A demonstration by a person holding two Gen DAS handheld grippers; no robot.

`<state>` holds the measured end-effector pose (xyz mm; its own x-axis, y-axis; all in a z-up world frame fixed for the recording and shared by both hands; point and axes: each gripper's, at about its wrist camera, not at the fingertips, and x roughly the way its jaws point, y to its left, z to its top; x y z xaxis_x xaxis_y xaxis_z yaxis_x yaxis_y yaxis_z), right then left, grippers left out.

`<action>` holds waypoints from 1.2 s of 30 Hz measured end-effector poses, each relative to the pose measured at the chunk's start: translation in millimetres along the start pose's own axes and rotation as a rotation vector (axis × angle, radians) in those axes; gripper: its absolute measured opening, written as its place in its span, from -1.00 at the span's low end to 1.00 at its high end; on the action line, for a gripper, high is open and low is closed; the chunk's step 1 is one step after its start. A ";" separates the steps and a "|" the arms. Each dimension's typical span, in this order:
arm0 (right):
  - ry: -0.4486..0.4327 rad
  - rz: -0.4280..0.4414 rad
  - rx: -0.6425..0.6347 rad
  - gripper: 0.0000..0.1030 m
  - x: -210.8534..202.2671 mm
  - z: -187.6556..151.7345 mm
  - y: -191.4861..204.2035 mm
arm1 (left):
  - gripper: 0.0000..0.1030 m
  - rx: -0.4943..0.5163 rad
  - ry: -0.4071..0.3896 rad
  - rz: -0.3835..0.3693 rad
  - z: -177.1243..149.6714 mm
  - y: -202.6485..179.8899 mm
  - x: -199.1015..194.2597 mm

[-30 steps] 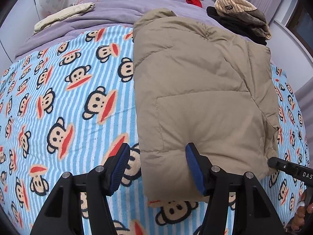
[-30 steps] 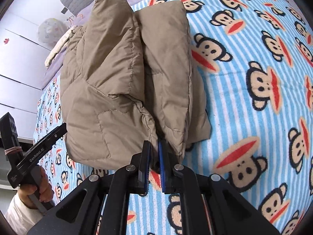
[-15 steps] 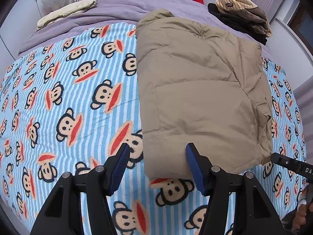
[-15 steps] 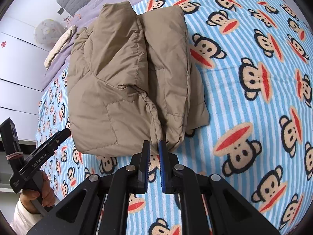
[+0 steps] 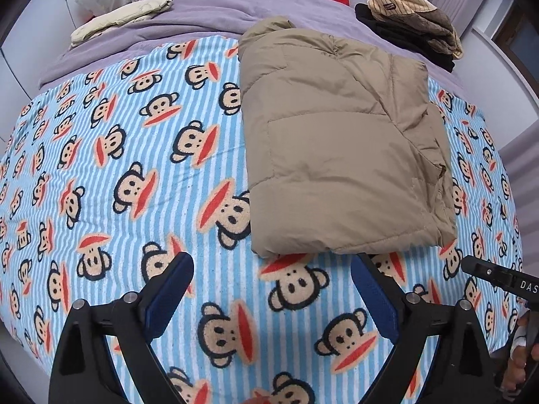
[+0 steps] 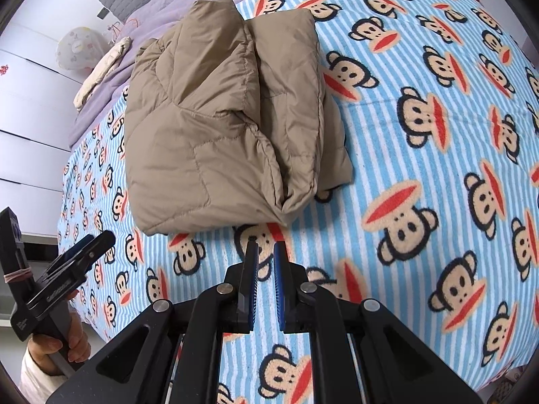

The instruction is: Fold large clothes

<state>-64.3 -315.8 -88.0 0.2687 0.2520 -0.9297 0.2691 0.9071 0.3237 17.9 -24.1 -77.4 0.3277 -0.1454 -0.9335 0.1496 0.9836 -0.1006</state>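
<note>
Now the left wrist view shows the left claw (image 5: 271, 294), jaws just opened wide and empty, short of the folded jacket (image 5: 340, 141) on the bed (image 5: 101, 168). From the right wrist, the right claw (image 6: 265, 281) is nearly closed, holding nothing; the puffy layers could spring apart unheld.

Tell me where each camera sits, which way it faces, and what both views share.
Left wrist: on the left gripper, jaws wide and just opened further, nothing between; looks steeply down over the folded tan padded jacket toward piled clothes.
Right wrist: on the right gripper, shut and empty; looks down at the jacket's layered side; a hand shows.
Shared: the jacket and the blue-striped monkey-print blanket; each shows the other gripper.
</note>
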 end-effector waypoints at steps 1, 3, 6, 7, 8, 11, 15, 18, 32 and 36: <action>0.002 -0.002 0.002 -0.80 -1.7 -3.3 0.6 | 0.85 0.012 0.011 -0.011 -2.8 -1.4 -1.7; 0.006 -0.004 0.003 -0.80 -4.5 -9.1 2.4 | 0.85 0.037 0.025 -0.013 -10.1 -6.2 -6.7; 0.009 -0.009 -0.001 -0.80 -8.3 -16.1 7.1 | 0.98 0.085 0.029 0.026 -18.5 -14.6 -15.7; 0.009 -0.011 -0.004 -0.80 -9.8 -17.7 8.9 | 1.00 0.096 0.029 0.040 -20.4 -16.6 -18.9; 0.007 -0.014 -0.007 -0.80 -11.5 -19.0 10.8 | 1.00 0.107 0.026 0.046 -22.4 -18.9 -22.4; -0.010 -0.031 -0.015 -0.76 -18.7 -22.9 17.5 | 1.00 0.137 0.001 0.088 -27.8 -26.8 -34.0; -0.042 -0.083 -0.041 0.48 -30.4 -25.2 28.0 | 1.00 0.134 -0.017 0.117 -29.3 -29.6 -45.7; -0.065 -0.115 -0.067 0.53 -39.9 -24.7 36.7 | 1.00 0.122 -0.029 0.123 -27.3 -28.7 -53.2; -0.207 -0.156 -0.104 0.69 -92.5 -15.4 66.0 | 1.00 0.030 -0.139 0.074 -7.1 -24.5 -110.9; -0.232 -0.163 -0.102 0.70 -103.6 -15.9 70.9 | 1.00 0.010 -0.180 0.087 -3.4 -24.2 -129.6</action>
<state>-87.7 -272.3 28.5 0.4368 0.0267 -0.8992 0.2350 0.9615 0.1427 -31.4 -28.7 44.8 0.5009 -0.0779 -0.8620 0.1227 0.9923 -0.0184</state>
